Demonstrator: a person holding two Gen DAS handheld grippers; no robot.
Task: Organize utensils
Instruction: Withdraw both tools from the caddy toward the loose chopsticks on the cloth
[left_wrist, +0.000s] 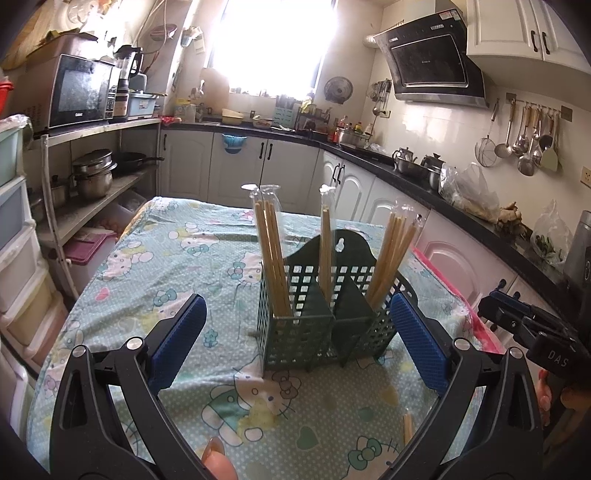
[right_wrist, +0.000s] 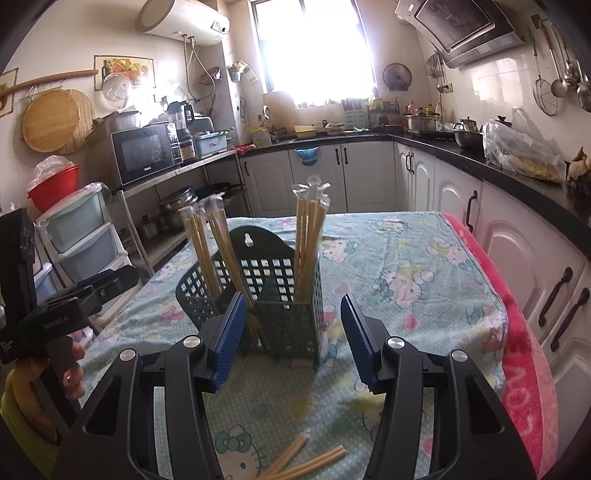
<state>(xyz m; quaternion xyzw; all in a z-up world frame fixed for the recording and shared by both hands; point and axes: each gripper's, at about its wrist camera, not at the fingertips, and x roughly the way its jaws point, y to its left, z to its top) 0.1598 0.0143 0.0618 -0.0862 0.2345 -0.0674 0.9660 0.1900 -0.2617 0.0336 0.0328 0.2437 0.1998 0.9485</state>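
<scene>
The green perforated caddy (left_wrist: 325, 325) stands upright near the middle of the surface (left_wrist: 155, 258), which is covered by a patterned cloth. Three compartments each hold wrapped chopsticks (left_wrist: 273, 254), standing on end and leaning against the walls. Several loose chopsticks (right_wrist: 295, 458) lie flat on the cloth near the front edge of the surface, just ahead of the caddy and below the right gripper (right_wrist: 293, 339).

Jaw state: the jaws of the left gripper (left_wrist: 295, 339) are wide apart and hold nothing. The jaws of the right gripper are likewise apart and empty. Both grippers hover in front of the caddy without touching it.

Step in hand, as judged: sorting is partly complete; the loose chopsticks remain to be collected.

Next move, as judged: lower the right gripper toward the front edge, align the jaws across the loose chopsticks, close on them, then lift and stand them in a compartment.
</scene>
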